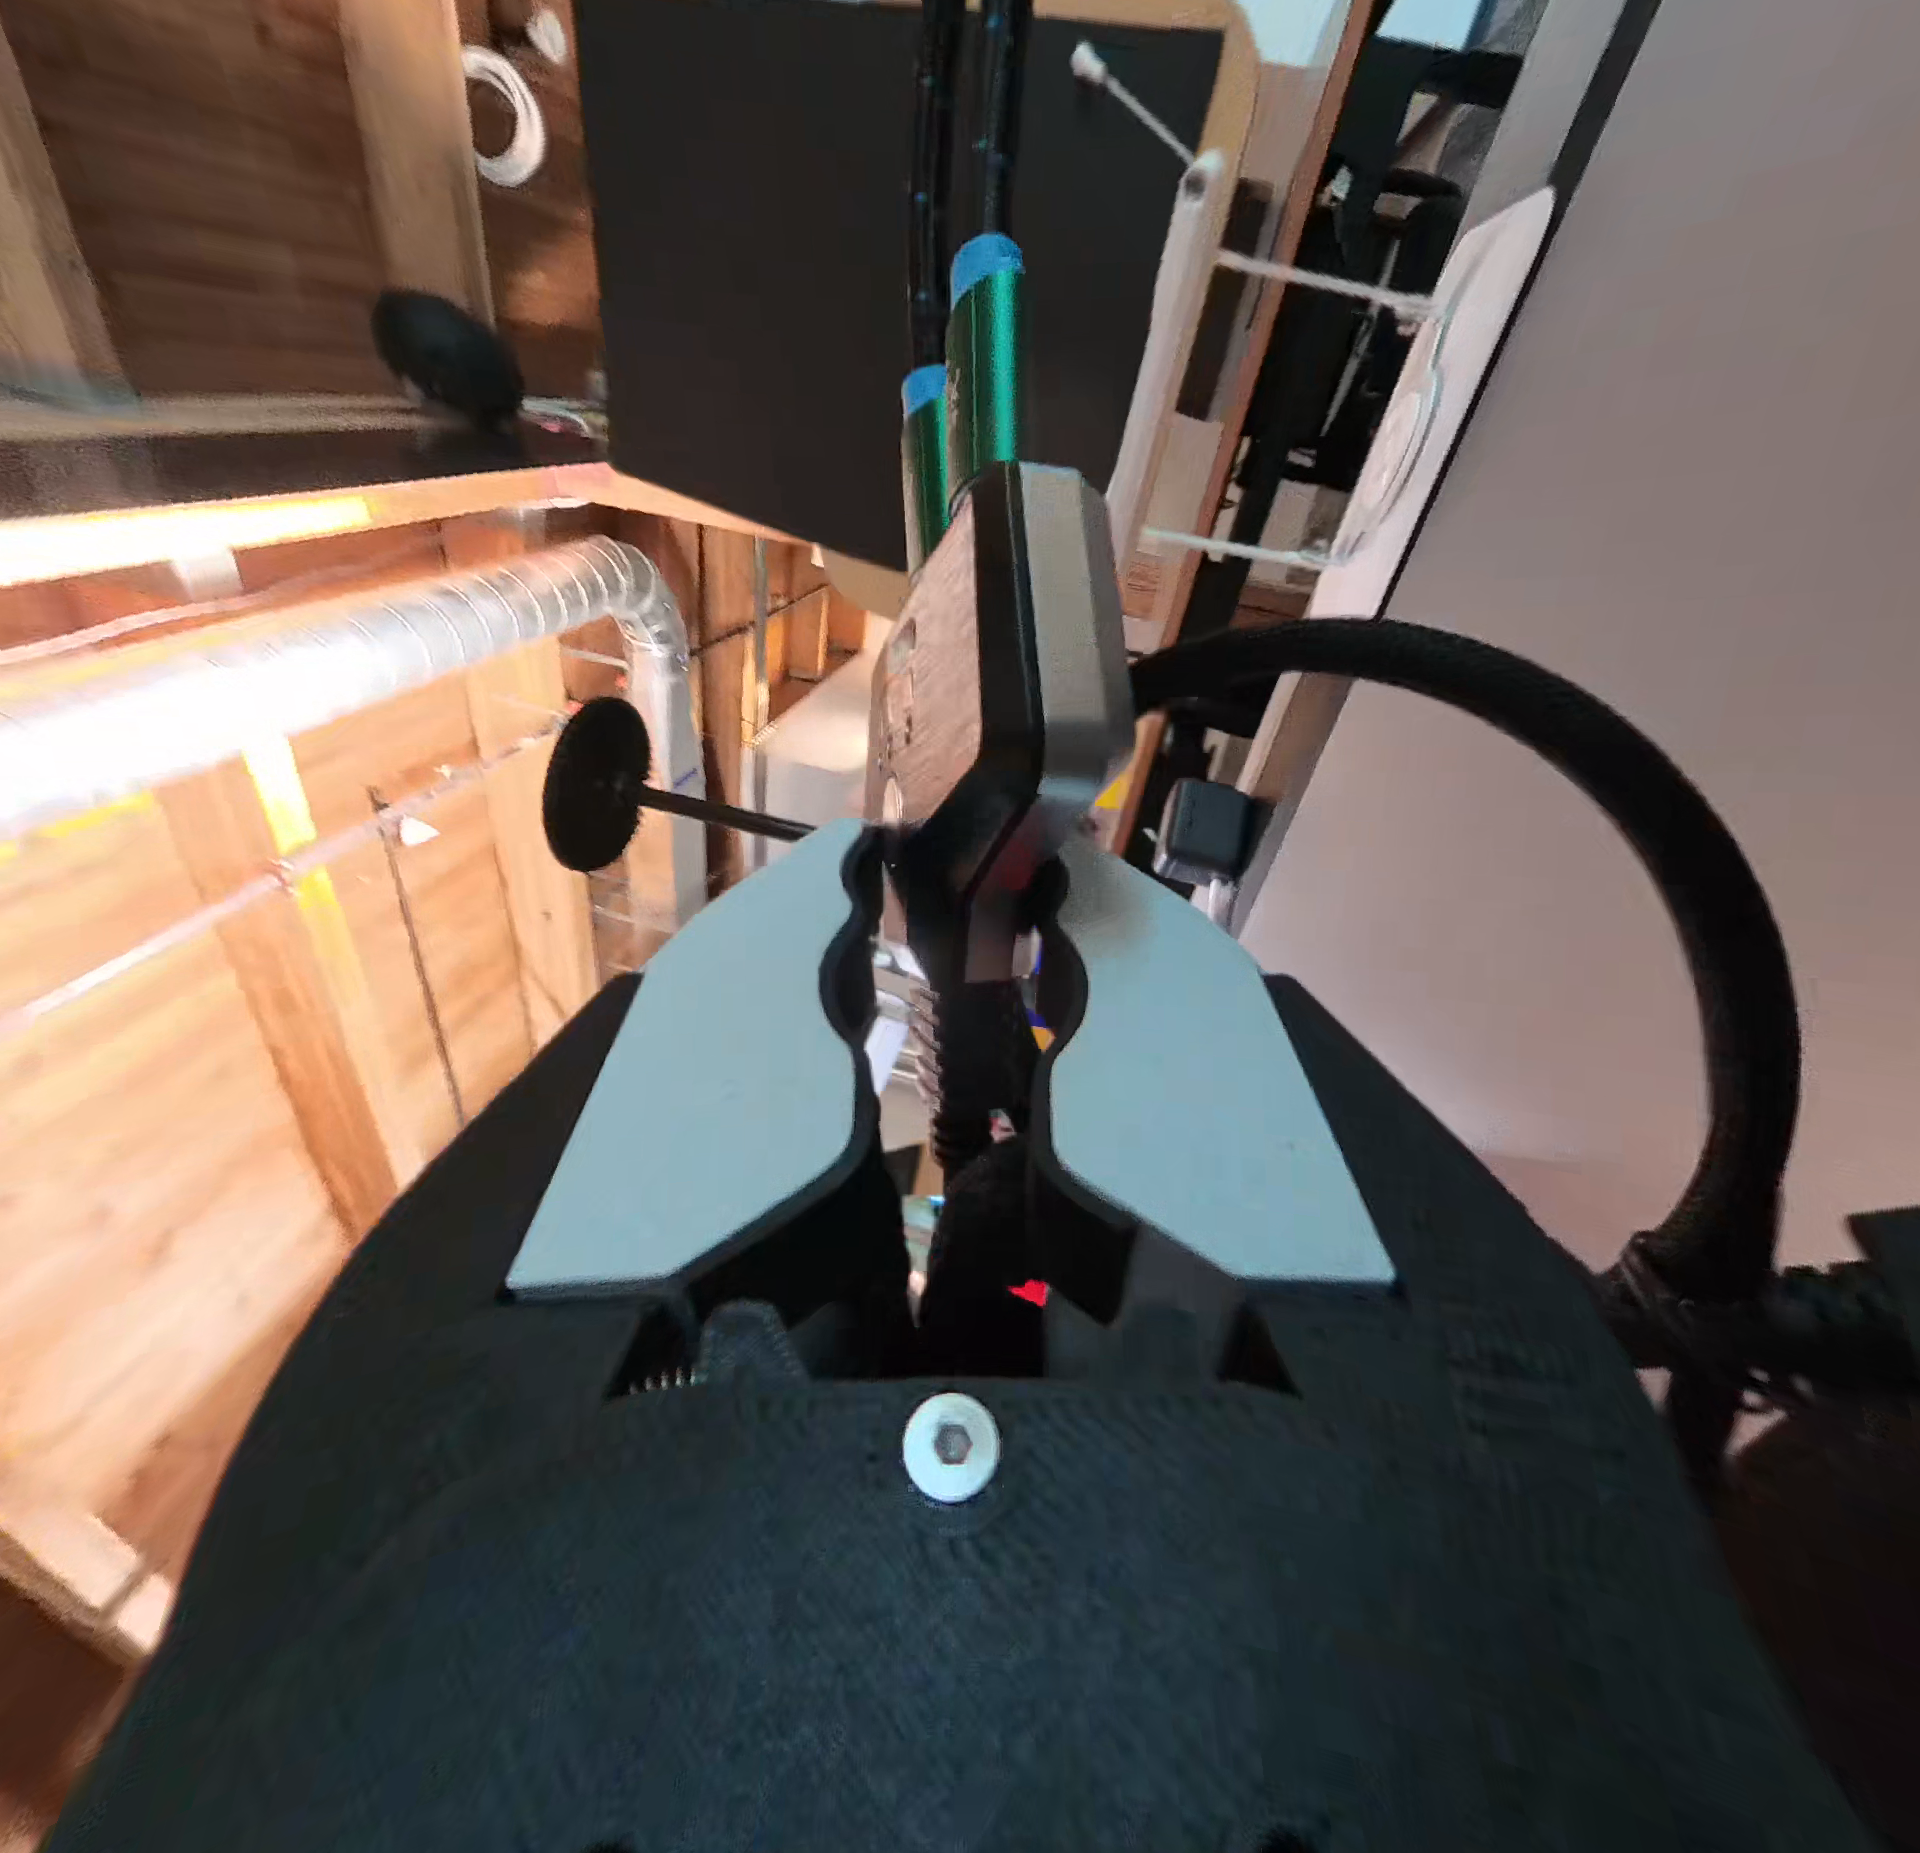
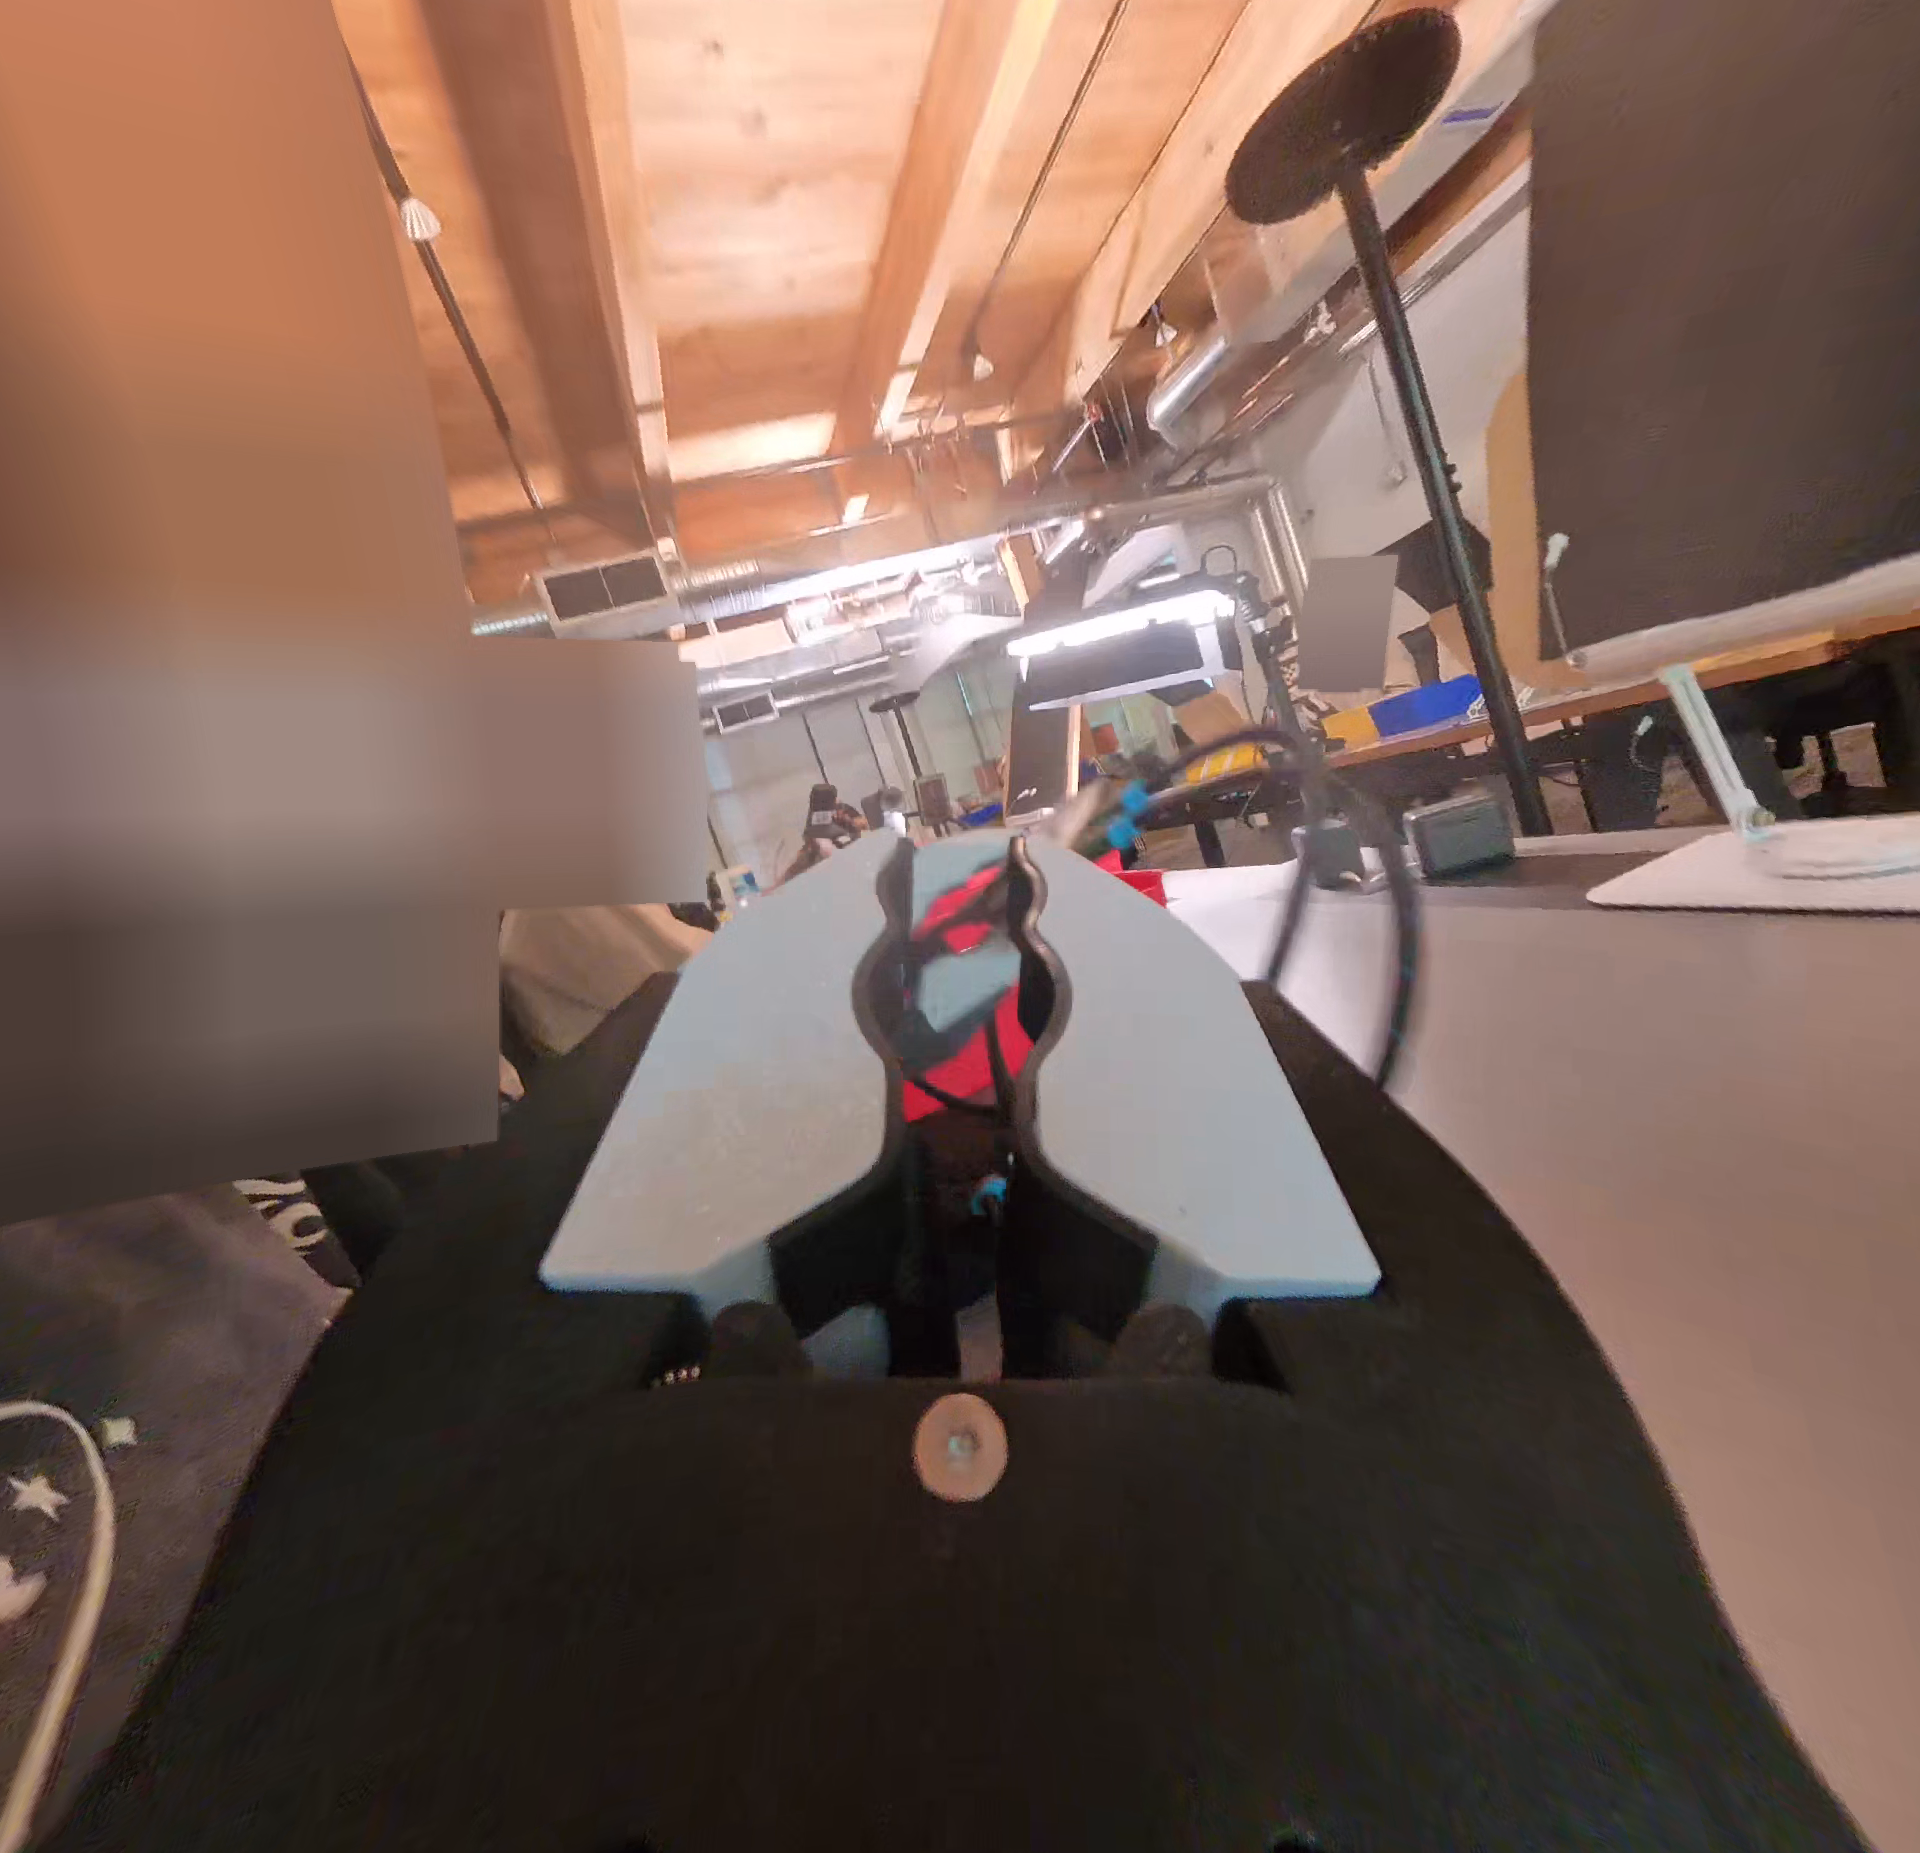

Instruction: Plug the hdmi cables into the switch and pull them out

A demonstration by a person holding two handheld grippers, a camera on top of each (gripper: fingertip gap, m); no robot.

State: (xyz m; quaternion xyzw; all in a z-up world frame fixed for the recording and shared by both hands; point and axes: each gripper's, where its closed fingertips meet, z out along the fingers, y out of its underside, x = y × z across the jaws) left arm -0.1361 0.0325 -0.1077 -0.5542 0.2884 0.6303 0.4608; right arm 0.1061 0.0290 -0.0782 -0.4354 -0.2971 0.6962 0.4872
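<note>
In the left wrist view my left gripper [image 1: 961, 858] is shut on the near end of the HDMI switch [image 1: 992, 660], a flat box with a black face and grey sides, held up in the air. Two green HDMI plugs with blue tape [image 1: 982, 369] sit in its far end, and their black cables run up out of view. A thick black braided cable [image 1: 1704, 868] loops at the right. In the right wrist view my right gripper [image 2: 961, 853] has its jaws close together with a narrow gap. A thin black cable [image 2: 1000, 1055] and a grey and red shape show through the gap. Blue-taped plugs [image 2: 1117, 801] lie just past the fingertips.
A grey table [image 2: 1558, 1076] lies to the right, with a white lamp base [image 2: 1787, 868] and a small grey box [image 2: 1460, 837] on it. A black panel [image 1: 748, 245] stands behind the switch. A black pole with a round top [image 2: 1351, 110] stands nearby. A wooden beam ceiling is overhead.
</note>
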